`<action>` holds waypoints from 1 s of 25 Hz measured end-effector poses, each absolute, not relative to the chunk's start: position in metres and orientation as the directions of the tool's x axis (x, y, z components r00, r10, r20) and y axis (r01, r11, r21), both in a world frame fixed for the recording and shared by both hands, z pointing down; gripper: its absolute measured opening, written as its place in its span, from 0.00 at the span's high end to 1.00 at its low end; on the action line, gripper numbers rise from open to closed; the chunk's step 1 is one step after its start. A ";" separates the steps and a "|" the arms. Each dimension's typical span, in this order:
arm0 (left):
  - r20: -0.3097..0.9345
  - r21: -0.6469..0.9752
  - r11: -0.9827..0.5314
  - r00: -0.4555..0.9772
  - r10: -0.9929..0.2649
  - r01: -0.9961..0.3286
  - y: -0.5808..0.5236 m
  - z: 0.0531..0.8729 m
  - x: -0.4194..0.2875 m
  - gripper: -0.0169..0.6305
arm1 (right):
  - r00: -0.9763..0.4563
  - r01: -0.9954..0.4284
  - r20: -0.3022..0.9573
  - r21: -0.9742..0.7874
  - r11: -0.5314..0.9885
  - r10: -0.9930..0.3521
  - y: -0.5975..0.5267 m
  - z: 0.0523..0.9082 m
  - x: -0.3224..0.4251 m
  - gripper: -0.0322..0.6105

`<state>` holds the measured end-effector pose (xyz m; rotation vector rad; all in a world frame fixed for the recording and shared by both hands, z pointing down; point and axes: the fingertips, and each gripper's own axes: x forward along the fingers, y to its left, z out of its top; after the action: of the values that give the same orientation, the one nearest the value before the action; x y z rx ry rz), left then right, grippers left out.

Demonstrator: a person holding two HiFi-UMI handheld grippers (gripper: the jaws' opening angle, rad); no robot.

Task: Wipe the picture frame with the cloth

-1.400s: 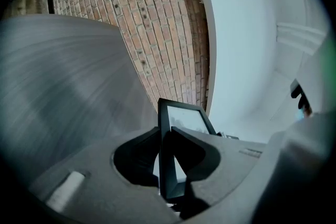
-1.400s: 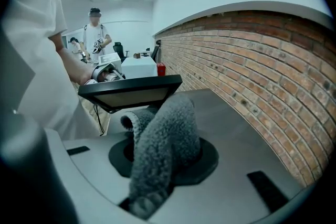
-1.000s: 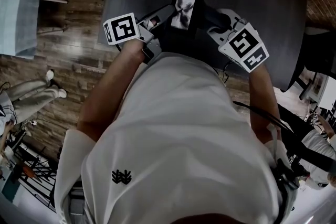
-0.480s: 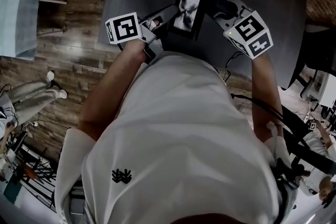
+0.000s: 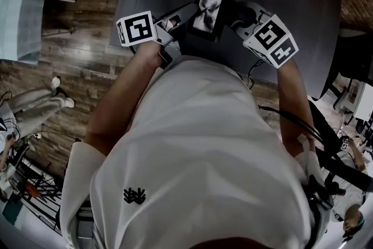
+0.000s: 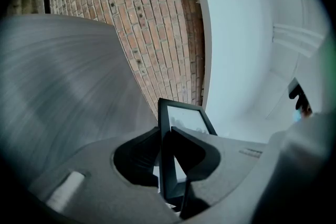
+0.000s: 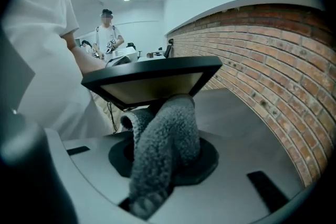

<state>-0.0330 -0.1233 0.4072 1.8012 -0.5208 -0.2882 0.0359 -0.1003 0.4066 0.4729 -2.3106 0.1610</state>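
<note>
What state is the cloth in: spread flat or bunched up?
Bunched: the cloth is a wad clamped in the right gripper, tip touching the picture frame.

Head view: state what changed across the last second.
The right gripper, shut on the cloth, moved up the picture frame's right side, away from the person, then eased back slightly. The left gripper stayed clamped on the frame's left side, and the frame hardly moved.

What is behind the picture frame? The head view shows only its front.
The grey cloth, clamped in the right gripper, presses against the tan back of the picture frame. Contact itself is covered by the cloth.
</note>
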 end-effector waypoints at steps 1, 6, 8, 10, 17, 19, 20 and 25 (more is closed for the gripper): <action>0.068 0.954 -0.224 0.873 -0.484 -0.198 -0.122 0.406 -0.031 0.86 | -0.634 -0.407 0.709 0.035 0.913 -0.309 -0.108 0.407 0.040 0.81; 0.053 0.954 -0.239 0.887 -0.459 -0.180 -0.121 0.402 -0.029 0.86 | -0.616 -0.507 0.687 0.028 0.861 -0.385 -0.140 0.404 0.048 0.81; 0.049 0.955 -0.238 0.888 -0.458 -0.176 -0.121 0.400 -0.030 0.86 | -0.626 -0.501 0.684 0.015 0.866 -0.374 -0.139 0.405 0.042 0.81; 0.049 0.958 -0.226 0.882 -0.469 -0.174 -0.120 0.400 -0.032 0.86 | -0.642 -0.474 0.684 0.001 0.881 -0.346 -0.130 0.408 0.035 0.81; 0.046 0.965 -0.197 0.851 -0.523 -0.173 -0.121 0.401 -0.039 0.86 | -0.691 -0.344 0.692 -0.060 0.937 -0.209 -0.079 0.422 0.016 0.81; 0.046 0.963 -0.199 0.842 -0.537 -0.180 -0.123 0.402 -0.042 0.86 | -0.697 -0.308 0.695 -0.069 0.949 -0.175 -0.065 0.424 0.009 0.81; 0.050 0.961 -0.204 0.839 -0.541 -0.188 -0.124 0.402 -0.043 0.86 | -0.699 -0.293 0.697 -0.074 0.953 -0.161 -0.058 0.426 0.006 0.81; 0.084 0.952 -0.198 0.818 -0.569 -0.235 -0.126 0.409 -0.049 0.86 | -0.710 -0.263 0.695 -0.106 0.959 -0.117 -0.033 0.431 0.002 0.81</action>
<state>-0.0490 -0.1264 0.4086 1.7799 -0.6194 -0.3404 0.0025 -0.0333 0.4307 0.2658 -2.3623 0.2547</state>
